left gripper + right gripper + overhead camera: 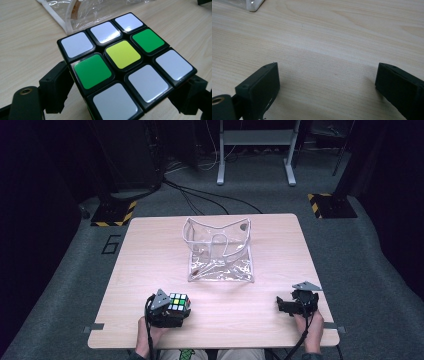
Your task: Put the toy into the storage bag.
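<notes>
Left gripper view: jaws clamp the puzzle cube (125, 67); right gripper (327, 82) jaws spread wide, empty.

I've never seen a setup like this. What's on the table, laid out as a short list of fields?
Table: light wood
Puzzle: Rubik's cube, top face mostly white with two green squares and a yellow centre
Left tool: jaws closed against the cube's sides
Right tool: jaws wide apart over bare wood, holding nothing
Bag: clear plastic pouch with white trim, mid-table, beyond both tools

Scrambled puzzle cube (125, 67), near table edge
</notes>
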### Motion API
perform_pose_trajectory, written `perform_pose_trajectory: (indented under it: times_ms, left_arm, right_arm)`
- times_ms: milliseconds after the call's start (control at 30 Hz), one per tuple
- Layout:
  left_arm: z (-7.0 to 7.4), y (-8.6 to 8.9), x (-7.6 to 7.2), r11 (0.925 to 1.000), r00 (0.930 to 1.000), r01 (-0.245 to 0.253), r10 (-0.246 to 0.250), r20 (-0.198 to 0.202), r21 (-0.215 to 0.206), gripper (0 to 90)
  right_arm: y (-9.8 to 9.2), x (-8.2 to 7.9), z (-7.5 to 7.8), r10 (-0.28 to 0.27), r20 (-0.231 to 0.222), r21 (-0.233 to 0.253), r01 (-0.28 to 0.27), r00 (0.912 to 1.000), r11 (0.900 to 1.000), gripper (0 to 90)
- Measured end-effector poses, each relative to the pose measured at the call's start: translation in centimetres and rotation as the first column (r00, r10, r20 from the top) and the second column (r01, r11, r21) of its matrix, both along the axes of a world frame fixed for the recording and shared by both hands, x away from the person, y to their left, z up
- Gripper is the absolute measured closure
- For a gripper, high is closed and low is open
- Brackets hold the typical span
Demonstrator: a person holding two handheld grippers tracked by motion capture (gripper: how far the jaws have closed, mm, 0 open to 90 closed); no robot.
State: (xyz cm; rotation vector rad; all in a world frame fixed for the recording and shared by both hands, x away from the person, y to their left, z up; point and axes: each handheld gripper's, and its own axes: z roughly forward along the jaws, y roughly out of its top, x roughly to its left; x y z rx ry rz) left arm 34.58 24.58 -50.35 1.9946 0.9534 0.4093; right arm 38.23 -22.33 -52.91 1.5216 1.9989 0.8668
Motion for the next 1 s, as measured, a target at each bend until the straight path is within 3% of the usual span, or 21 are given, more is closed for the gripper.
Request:
perform_pose_trajectory:
  times_ms: [1000]
  left_arm:
    - [2.7, -0.7, 2.6, 0.9999, 0.9987, 0.014, -0.014, 0.049, -0.002, 16.4]
  right_arm:
    - [0.0, 0.0, 0.0, 0.000, 0.000, 0.000, 0.000, 1.0000, 1.000, 4.7]
